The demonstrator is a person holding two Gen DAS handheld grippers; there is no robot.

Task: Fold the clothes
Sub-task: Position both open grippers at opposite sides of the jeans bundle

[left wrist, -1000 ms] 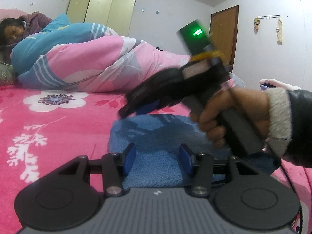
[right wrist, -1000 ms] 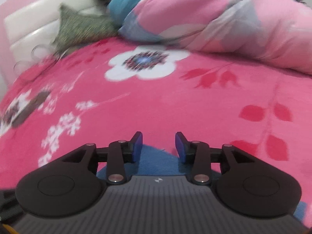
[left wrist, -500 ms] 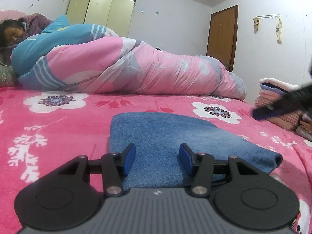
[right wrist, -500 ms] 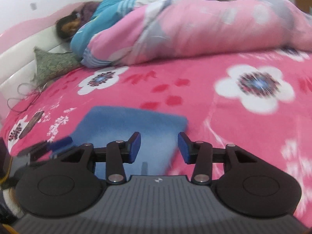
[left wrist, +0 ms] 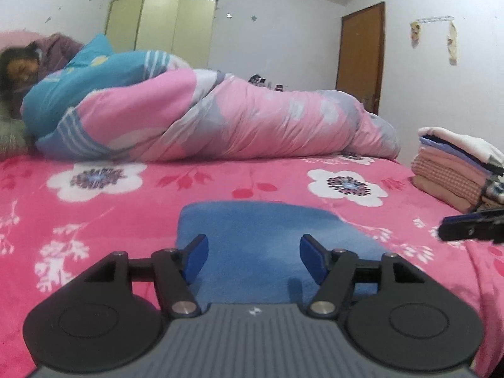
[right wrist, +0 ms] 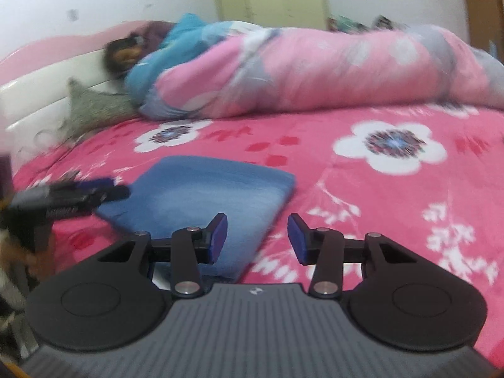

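Note:
A folded blue denim garment (left wrist: 267, 236) lies flat on the pink flowered bedspread (left wrist: 94, 214). My left gripper (left wrist: 254, 260) hovers open over its near edge with nothing between the fingers. In the right wrist view the same garment (right wrist: 204, 198) lies left of centre, and my right gripper (right wrist: 255, 236) stands open above its right edge, empty. The right gripper's tip (left wrist: 466, 226) shows at the right edge of the left wrist view, and the left gripper (right wrist: 78, 195) appears at the left of the right wrist view.
A person lies under a rolled pink and blue quilt (left wrist: 220, 116) along the far side of the bed. A stack of folded clothes (left wrist: 456, 163) sits at the right edge. A green cushion (right wrist: 91, 110) rests by the headboard. A wardrobe and a door stand behind.
My right gripper swung from across the garment out to the right side and now faces it from there. Both grippers have opened wider. The garment has not moved.

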